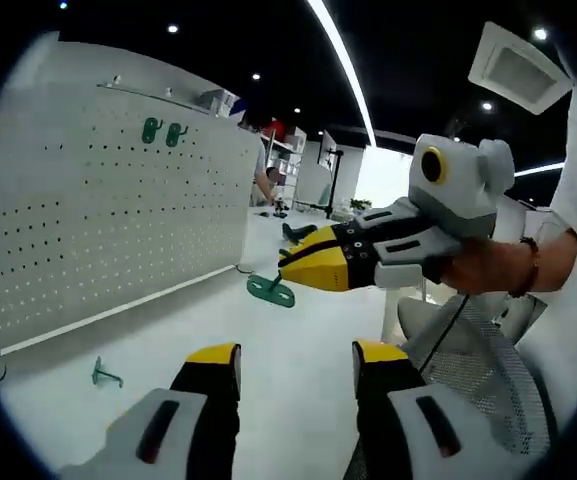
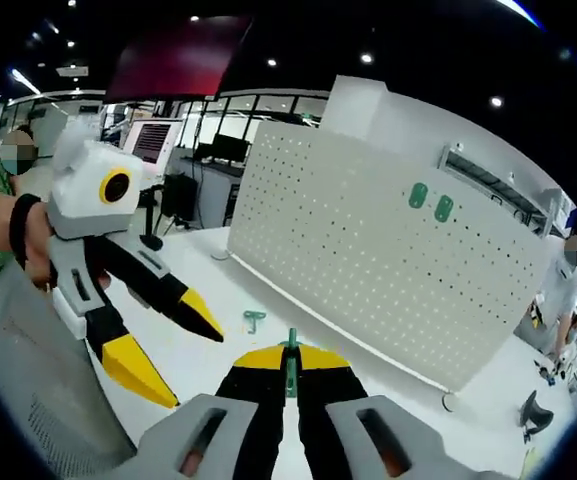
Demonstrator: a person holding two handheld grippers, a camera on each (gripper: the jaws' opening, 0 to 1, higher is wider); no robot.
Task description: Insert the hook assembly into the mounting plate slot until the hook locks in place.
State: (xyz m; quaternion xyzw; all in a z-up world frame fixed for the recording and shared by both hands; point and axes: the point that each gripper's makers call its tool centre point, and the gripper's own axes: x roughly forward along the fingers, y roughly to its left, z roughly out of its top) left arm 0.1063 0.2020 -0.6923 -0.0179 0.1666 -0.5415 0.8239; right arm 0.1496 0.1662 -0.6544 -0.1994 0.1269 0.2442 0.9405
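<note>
1. One white pegboard (image 1: pixel 108 200) fills the left half of the left gripper view; in the right gripper view it (image 2: pixel 388 250) spans the centre and right, standing upright on the white bench (image 1: pixel 268 350).
2. Two green hooks (image 1: pixel 163 132) hang side by side near the board's upper edge, at upper left in the left gripper view and upper right (image 2: pixel 431 202) in the right gripper view.
3. The right gripper (image 2: pixel 290 362), at bottom centre of its own view, has its jaws pressed onto one green hook assembly (image 2: pixel 290 370); in the left gripper view it (image 1: pixel 288 268) enters from the right, the green part (image 1: pixel 271 290) hanging at its tip.
4. The left gripper (image 1: pixel 296 365) rises from the bottom of its view with jaws spread and nothing between them; it (image 2: pixel 183 355) also appears at left in the right gripper view.
5. One loose green hook (image 1: pixel 106 375) lies on the bench at lower left; in the right gripper view it (image 2: pixel 255 320) sits just below centre.
</note>
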